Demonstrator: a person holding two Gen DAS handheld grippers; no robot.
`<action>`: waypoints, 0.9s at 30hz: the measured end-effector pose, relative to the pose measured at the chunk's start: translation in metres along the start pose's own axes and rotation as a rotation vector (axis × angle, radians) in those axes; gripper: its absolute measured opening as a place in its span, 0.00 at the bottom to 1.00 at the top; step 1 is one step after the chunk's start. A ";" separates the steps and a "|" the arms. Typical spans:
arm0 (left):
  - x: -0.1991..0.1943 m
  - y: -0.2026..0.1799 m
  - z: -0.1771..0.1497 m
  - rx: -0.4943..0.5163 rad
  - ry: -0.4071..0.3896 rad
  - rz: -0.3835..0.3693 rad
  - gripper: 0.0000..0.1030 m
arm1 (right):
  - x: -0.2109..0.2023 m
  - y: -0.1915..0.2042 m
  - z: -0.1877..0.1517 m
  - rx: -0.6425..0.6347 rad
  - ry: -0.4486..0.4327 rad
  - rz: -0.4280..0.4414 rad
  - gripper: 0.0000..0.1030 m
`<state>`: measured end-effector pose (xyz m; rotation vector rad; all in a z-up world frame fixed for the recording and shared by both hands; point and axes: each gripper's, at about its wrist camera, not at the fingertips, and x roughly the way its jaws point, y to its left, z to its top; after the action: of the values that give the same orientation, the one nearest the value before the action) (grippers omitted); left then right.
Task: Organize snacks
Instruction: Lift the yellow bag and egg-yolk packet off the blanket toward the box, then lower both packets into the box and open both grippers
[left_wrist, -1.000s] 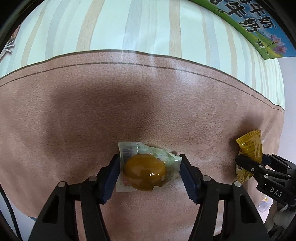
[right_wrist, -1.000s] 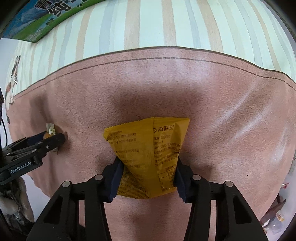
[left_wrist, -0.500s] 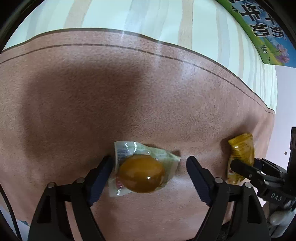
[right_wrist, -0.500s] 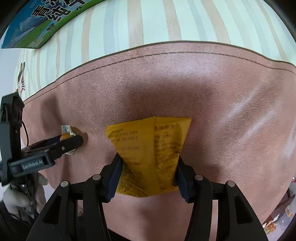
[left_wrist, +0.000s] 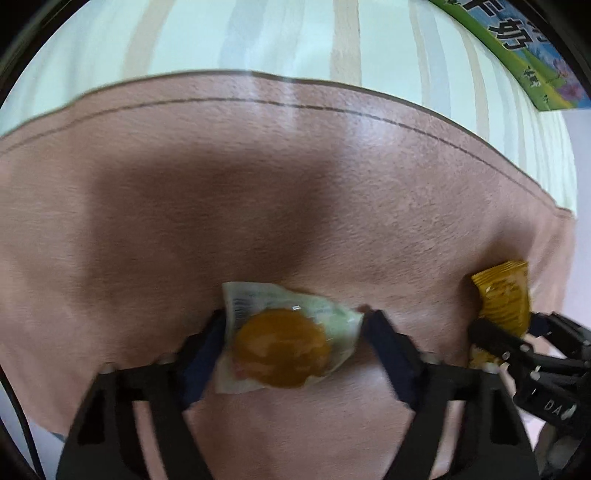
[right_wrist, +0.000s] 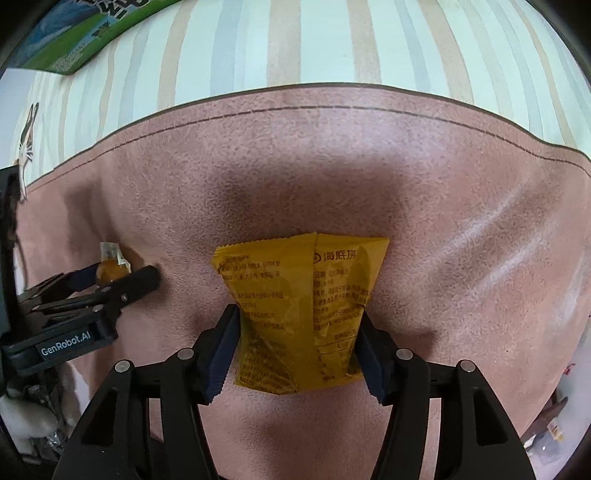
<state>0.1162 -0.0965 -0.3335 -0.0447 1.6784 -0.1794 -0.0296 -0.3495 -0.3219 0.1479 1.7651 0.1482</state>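
An amber round snack in a clear wrapper (left_wrist: 280, 347) lies on the pink-brown mat (left_wrist: 258, 184). My left gripper (left_wrist: 297, 317) points straight down over it. Its jaws are closing, and the pads only reach the wrapper's two ends. A yellow printed packet (right_wrist: 299, 295) lies on the mat between the pads of my right gripper (right_wrist: 298, 314). Those jaws are opening but still press the packet's creased sides. The right wrist view shows the left gripper (right_wrist: 122, 280) and the amber snack (right_wrist: 109, 269) at the left. In the left wrist view the right gripper (left_wrist: 509, 332) and the yellow packet (left_wrist: 504, 295) are at the right.
A striped cloth (left_wrist: 258, 37) lies beyond the mat's far edge. A green and blue carton (right_wrist: 74, 48) sits on it at the back. A white-gloved hand (right_wrist: 18, 424) holds the left gripper. Small packets (right_wrist: 554, 432) lie off the mat's right end.
The left jaws spread wide off the amber snack, then narrowed onto its wrapper again. The right jaws widened a little and the yellow packet flattened out between them.
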 end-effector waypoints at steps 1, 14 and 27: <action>-0.003 0.000 -0.002 0.003 -0.008 -0.001 0.61 | -0.001 0.000 -0.001 -0.005 -0.007 -0.009 0.58; -0.024 -0.017 0.000 0.066 -0.041 0.008 0.58 | -0.025 0.003 -0.012 -0.018 -0.071 0.021 0.45; -0.126 -0.048 0.016 0.130 -0.186 -0.107 0.58 | -0.163 -0.026 -0.011 -0.029 -0.259 0.166 0.44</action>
<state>0.1430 -0.1279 -0.2040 -0.0521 1.4767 -0.3539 -0.0084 -0.4049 -0.1674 0.2800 1.4914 0.2628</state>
